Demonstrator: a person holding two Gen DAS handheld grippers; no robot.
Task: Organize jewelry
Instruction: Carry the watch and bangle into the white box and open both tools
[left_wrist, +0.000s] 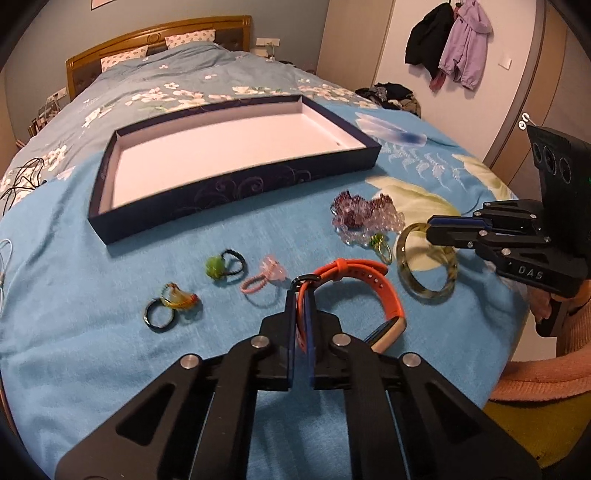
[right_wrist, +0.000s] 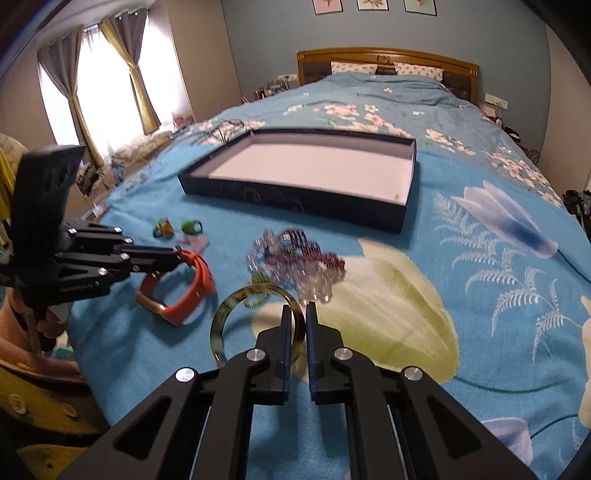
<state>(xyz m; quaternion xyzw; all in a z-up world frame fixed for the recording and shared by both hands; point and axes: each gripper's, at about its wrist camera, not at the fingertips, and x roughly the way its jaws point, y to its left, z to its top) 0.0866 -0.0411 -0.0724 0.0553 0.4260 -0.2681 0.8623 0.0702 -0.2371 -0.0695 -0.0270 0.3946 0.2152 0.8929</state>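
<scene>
left gripper clamps orange watch band | right gripper clamps bangle | one tray

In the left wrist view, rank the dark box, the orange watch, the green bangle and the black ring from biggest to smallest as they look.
1. dark box
2. orange watch, though nearness inflates it
3. green bangle
4. black ring
</scene>
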